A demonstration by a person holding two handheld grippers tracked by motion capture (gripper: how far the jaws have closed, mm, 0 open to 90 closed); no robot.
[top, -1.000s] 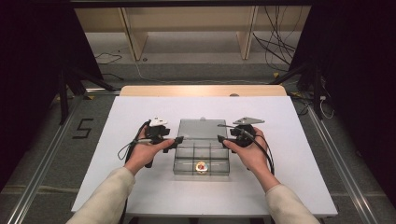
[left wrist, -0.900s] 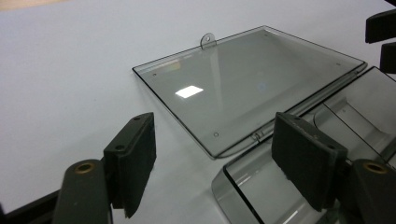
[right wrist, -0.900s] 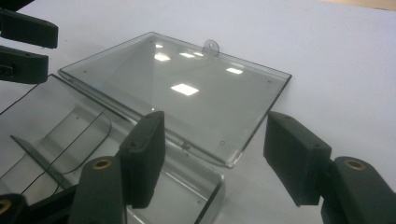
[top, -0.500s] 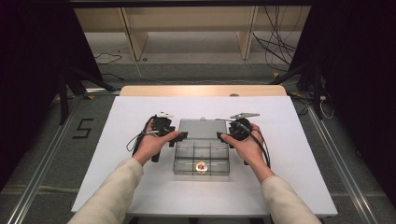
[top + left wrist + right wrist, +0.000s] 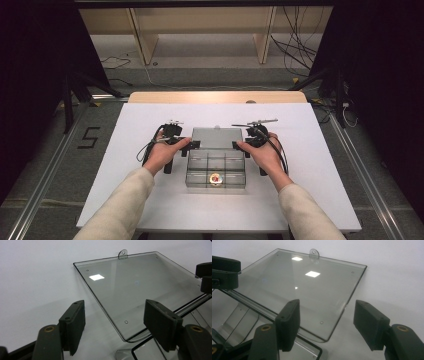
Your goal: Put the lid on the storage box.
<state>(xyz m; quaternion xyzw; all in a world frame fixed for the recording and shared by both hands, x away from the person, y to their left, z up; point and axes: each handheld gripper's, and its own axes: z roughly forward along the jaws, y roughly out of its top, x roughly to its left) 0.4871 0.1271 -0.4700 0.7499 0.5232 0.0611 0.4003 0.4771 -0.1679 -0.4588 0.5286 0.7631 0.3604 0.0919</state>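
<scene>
From above, my hands cover most of both tools, so I read the jaws from the gripper views. The clear box [image 5: 216, 167] sits mid-surface [image 5: 125, 190], its lid [image 5: 217, 137] swung open and lying back toward the far side. Being transparent, the lid's edges are hard to trace from above. In the left gripper view the box's body is cut off at the bottom edge, and so is its lower left part in the right gripper view. A small round thing [image 5: 215, 178] lies in a front compartment; I cannot tell what it is.

The left tool [image 5: 194, 144] stands wide at the lid's left hinge corner [image 5: 130, 336], one jaw over the lid, the other over bare surface, pads not pressing anything. Its jaws have just been closing a little with the corner between them. The right tool [image 5: 236, 145] is also wide, straddling the right hinge corner [image 5: 324, 336], nothing gripped.

The lid tab [image 5: 122, 253] points away from me. White surface lies open on all sides of the box, with broad room left and right.

Compared with a second ago, both hands have come inward and forward, from beside the box to the lid's hinge line.
</scene>
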